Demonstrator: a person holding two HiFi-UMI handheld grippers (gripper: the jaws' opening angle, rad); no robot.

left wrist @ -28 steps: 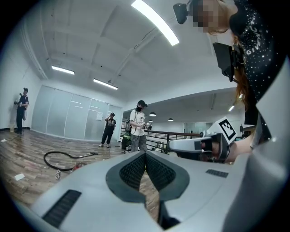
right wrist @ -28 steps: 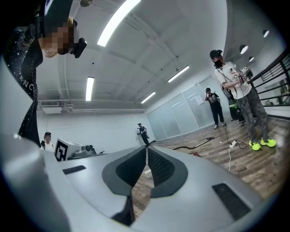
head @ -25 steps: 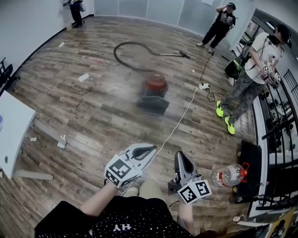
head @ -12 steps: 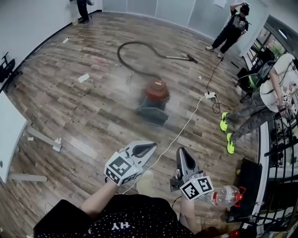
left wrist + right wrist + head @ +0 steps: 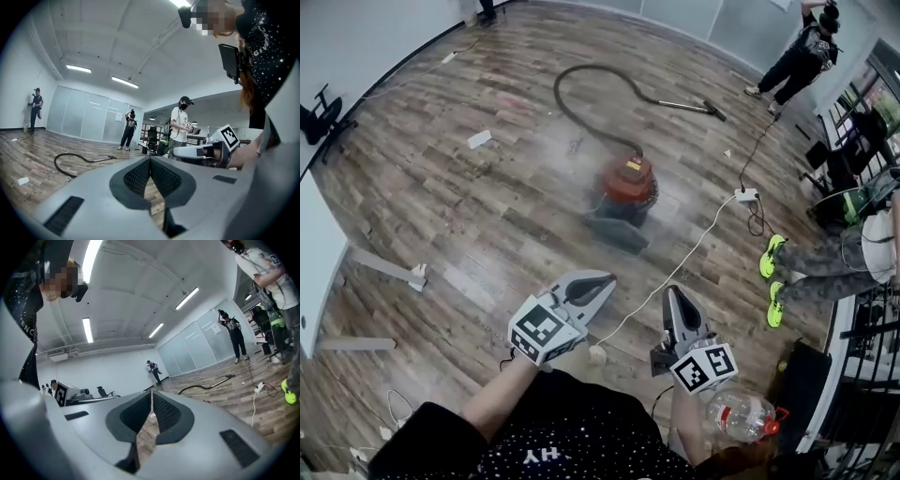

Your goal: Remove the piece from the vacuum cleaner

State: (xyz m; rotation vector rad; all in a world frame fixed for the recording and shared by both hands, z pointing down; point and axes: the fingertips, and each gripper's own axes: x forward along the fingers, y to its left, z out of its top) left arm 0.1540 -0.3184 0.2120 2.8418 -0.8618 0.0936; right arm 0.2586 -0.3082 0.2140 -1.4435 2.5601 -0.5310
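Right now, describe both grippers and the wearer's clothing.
The left gripper and right gripper are light grey tapered shells with dark textured pads, each carrying a white cube with black square markers. The person wears a black speckled top with white lettering and short sleeves.

Red vacuum cleaner (image 5: 627, 181) on a brown-grey plank floor (image 5: 487, 216)

The vacuum cleaner's body is red-orange over a dark grey base, with a black hose (image 5: 565, 111) and a white cable (image 5: 684, 258). The left gripper (image 5: 605, 279) and right gripper (image 5: 675, 293) are light grey with black ribbed pads and black-and-white square markers. A bystander's shoes (image 5: 772, 255) are neon yellow-green. The clear bottle (image 5: 739, 415) has a red cap.
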